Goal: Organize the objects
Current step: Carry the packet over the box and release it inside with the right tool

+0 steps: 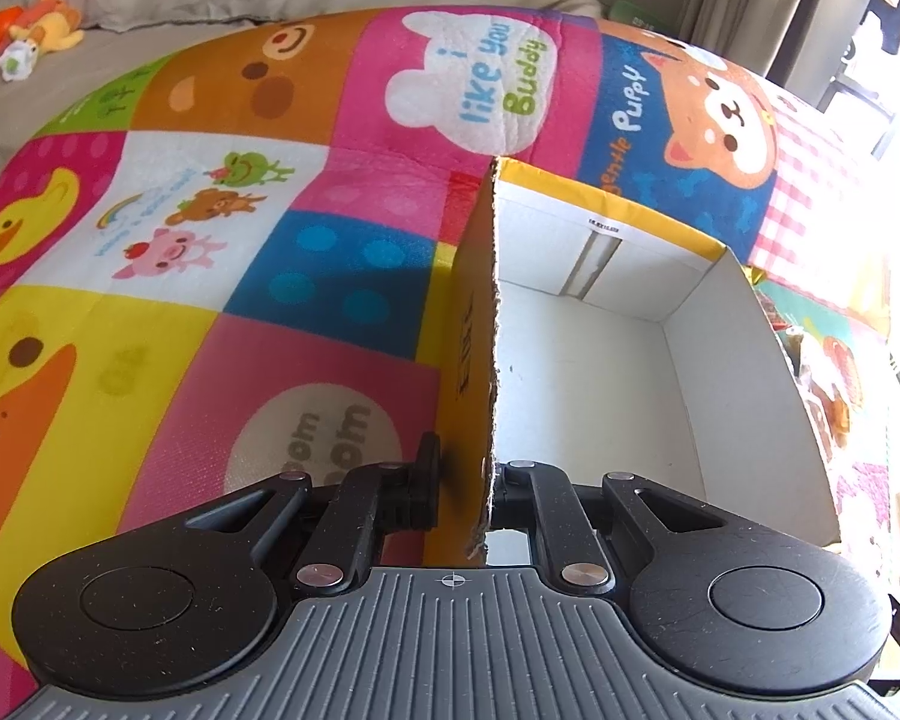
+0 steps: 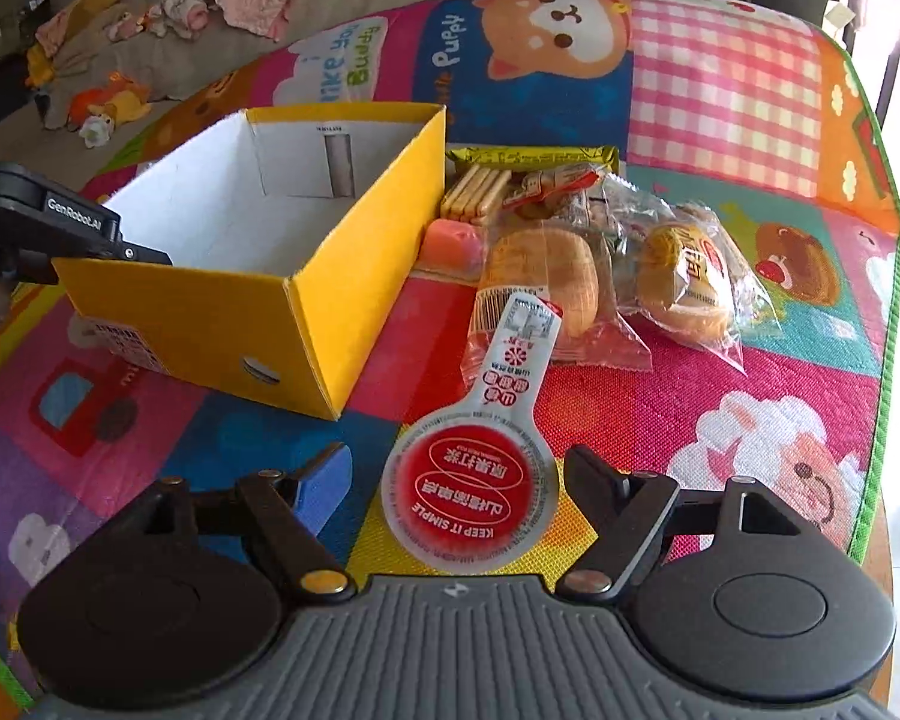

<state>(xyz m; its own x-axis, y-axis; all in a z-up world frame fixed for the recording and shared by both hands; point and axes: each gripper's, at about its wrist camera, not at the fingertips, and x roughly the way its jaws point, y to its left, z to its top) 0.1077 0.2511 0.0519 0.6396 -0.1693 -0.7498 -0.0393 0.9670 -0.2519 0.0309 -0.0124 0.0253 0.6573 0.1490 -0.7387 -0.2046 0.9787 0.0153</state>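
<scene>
Left gripper (image 1: 463, 489) clamped on the near wall of the yellow cardboard box (image 1: 474, 324), one finger outside, one inside; box interior white, fills centre-right of the left wrist frame. Right wrist view: right gripper (image 2: 456, 483) spread wide, low centre of frame, fingers either side of a round red-and-white spoon-shaped snack packet (image 2: 480, 480) lying flat on the cartoon play mat (image 2: 720, 396); no contact visible. Box (image 2: 222, 312) sits left of centre. Just right of it, a cluster: bagged buns (image 2: 684, 282), biscuit sticks (image 2: 474, 192), pink packet (image 2: 450, 240). Plush toy (image 2: 105, 105) upper left, off the mat.
</scene>
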